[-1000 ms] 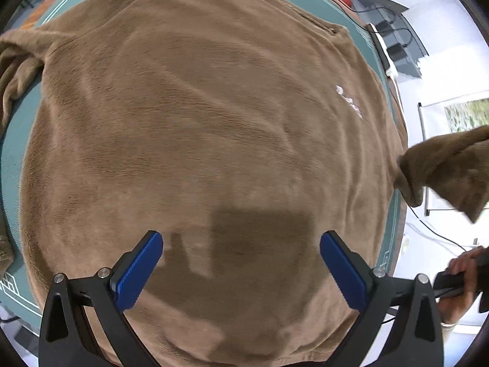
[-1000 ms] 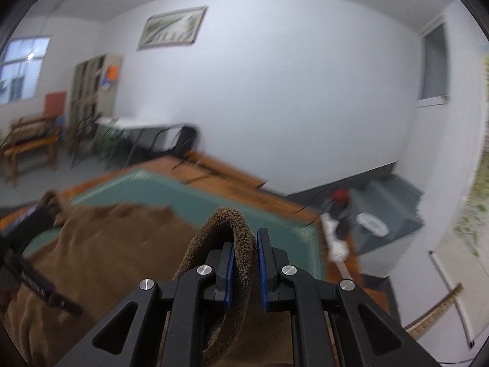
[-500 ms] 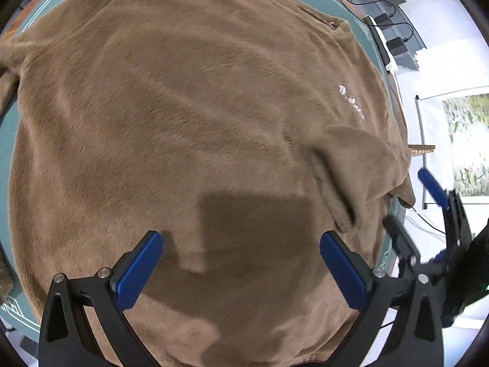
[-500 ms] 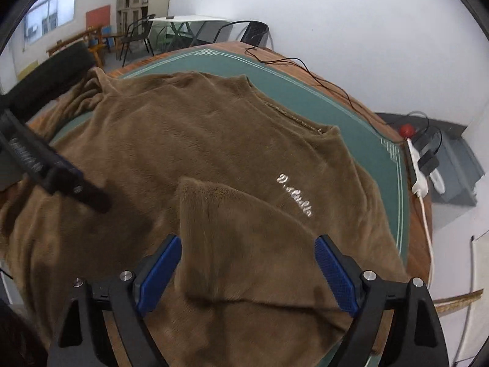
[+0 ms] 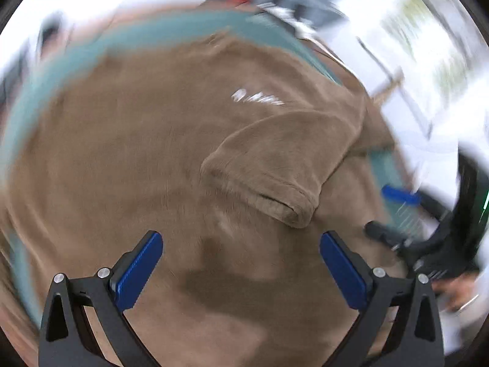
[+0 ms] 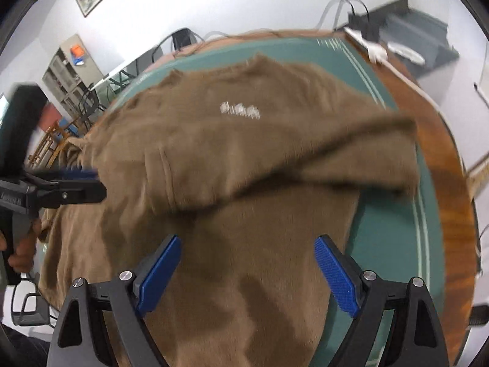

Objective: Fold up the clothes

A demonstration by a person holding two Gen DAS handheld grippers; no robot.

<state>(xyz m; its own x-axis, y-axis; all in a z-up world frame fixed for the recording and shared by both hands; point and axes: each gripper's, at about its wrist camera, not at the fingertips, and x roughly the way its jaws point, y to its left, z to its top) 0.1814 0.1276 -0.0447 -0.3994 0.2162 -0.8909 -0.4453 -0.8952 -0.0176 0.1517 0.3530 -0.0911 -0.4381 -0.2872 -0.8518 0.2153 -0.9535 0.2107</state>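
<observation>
Our left gripper (image 5: 241, 270) hovers wide open over the sweater (image 5: 128, 153), which lies spread across the green mat (image 6: 394, 235). The right sleeve (image 5: 275, 165) — pinched and lifted a second ago — now lies folded across the chest. Our right gripper (image 6: 247, 270) has let go, open, empty — one sleeve in.

Black frames, blue-padded fingers (image 6: 334, 275), silver screws.

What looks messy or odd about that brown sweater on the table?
One sleeve lies folded across the brown sweater, slanted with its cuff bunched. Otherwise nothing seems damaged; both views are blurred.
</observation>
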